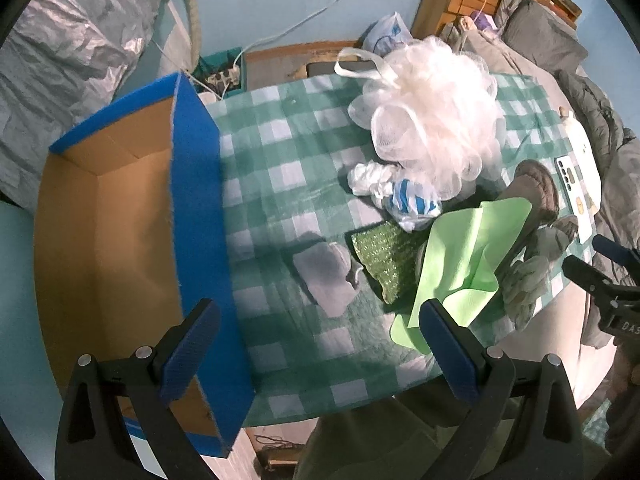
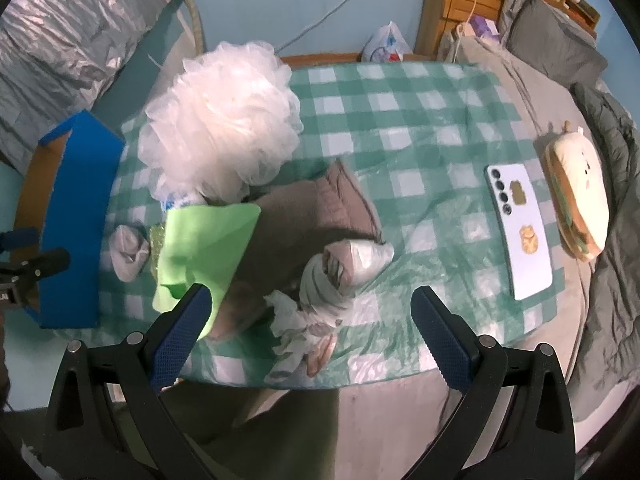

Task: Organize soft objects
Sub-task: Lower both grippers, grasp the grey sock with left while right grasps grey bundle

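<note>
Count on desk, checked cloth:
- 1 white mesh bath pouf
- 1 light green cloth
- 1 green glitter scrub pad
- 1 grey sock bundle
- 1 blue-and-white striped item in clear plastic
- 1 brown padded piece
- 1 wrapped grey roll
- 1 phone
- 1 sandwich plush
- 1 blue cardboard box

Hand-held grippers: 2, left and right; both jaws spread, nothing between.

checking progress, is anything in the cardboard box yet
No, the left wrist view shows the cardboard box with only its bare brown inside, while the white loofah and green cloth lie on the table.
</note>
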A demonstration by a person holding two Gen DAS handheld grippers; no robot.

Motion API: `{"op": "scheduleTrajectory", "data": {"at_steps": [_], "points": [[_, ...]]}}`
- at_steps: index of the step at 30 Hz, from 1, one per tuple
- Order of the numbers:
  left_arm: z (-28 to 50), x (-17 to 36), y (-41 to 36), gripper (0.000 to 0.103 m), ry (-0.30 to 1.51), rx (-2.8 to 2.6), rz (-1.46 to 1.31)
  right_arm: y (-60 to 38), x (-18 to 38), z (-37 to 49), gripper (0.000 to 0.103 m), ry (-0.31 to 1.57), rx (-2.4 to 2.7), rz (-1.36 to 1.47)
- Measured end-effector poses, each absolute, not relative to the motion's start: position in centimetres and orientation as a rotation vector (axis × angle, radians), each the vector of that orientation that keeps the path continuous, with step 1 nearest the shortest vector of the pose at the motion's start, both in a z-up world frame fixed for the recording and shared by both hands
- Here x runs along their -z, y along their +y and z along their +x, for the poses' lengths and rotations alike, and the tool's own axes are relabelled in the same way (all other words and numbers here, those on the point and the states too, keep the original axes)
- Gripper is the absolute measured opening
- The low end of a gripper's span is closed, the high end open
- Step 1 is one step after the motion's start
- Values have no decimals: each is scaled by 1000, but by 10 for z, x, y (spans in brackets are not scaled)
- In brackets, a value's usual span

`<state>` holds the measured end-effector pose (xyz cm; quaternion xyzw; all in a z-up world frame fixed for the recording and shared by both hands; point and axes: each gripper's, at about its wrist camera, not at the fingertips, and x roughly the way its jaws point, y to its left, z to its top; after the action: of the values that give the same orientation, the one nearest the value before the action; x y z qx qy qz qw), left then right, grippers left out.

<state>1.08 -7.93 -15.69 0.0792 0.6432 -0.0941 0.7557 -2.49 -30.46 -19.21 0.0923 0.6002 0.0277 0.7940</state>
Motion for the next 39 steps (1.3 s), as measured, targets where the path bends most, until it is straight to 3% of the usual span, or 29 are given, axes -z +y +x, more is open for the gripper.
{"op": "scheduleTrajectory", "data": {"at_steps": [14,19,25,29,39], "points": [[12,194,-91,100,1450,181,182,-301,240,-28,100,1380,-64,191],[16,208,-90,100,1455,159,192,-299,251,-26,93,1400,-84,198],[23,223,-83,100,1476,117,164,-293,265,-20,71,1436,-124,176],[25,226,-86,100,1463,115,195,-294,274,-16,42,1454,-138,207],[25,227,-104,100,1471,127,226,-323,255,-19,35,1421,-139,235]]}}
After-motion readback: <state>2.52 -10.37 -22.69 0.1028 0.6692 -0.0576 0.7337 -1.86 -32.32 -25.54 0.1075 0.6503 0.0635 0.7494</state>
